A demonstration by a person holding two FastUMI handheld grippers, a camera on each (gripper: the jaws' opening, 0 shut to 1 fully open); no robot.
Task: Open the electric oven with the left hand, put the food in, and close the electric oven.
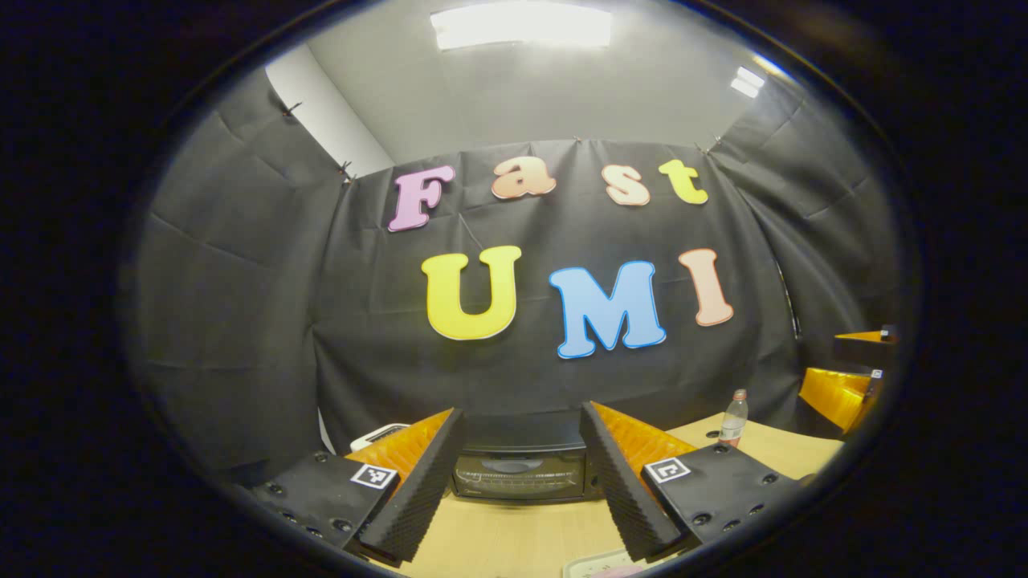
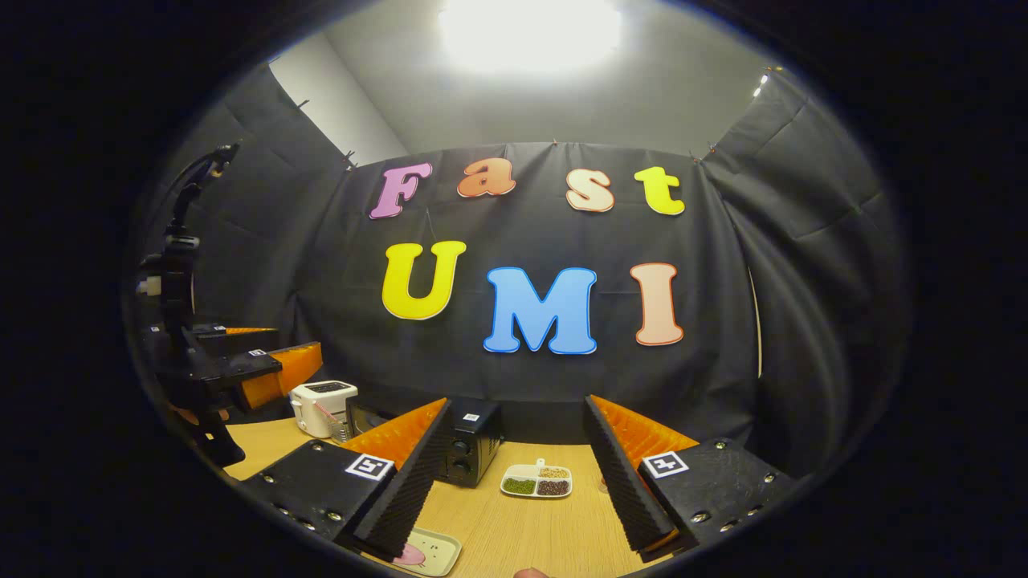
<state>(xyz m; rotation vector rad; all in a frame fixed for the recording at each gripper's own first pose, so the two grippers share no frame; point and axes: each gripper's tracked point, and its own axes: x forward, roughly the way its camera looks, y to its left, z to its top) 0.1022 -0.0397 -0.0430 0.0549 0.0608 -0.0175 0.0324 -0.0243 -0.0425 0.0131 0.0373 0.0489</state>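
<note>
Pale wood runs under everything I have in view: the table (image 1: 514,538) spreads beneath my left gripper (image 1: 520,482), whose two black ribbed fingers (image 1: 418,498) stand wide apart with nothing between them. Straight ahead through that gap, in the left gripper view, sits the black electric oven (image 1: 522,474), its glass door facing me and closed, its back near the black cloth wall. To the left of the oven I can make out the top of a white toaster (image 1: 377,435), mostly hidden behind my finger. Off to the right on the table stands a clear bottle (image 1: 732,419) with a pale red cap. At the bottom edge a corner of a light tray (image 1: 598,566) peeks in. From the right gripper view, my right gripper (image 2: 514,486) also has its jaws spread open and empty. Between its fingers lies a small white divided dish (image 2: 536,481) with green, brown and tan contents in separate compartments, resting on the table just right of the oven (image 2: 474,449), which I see here from its side with the knobs toward me. The toaster (image 2: 321,405) is left of the oven. Near my left finger a cream tray (image 2: 426,552) holds something pink; I cannot tell what it is. Far left, the other gripper (image 2: 241,369) hangs above the table.
</note>
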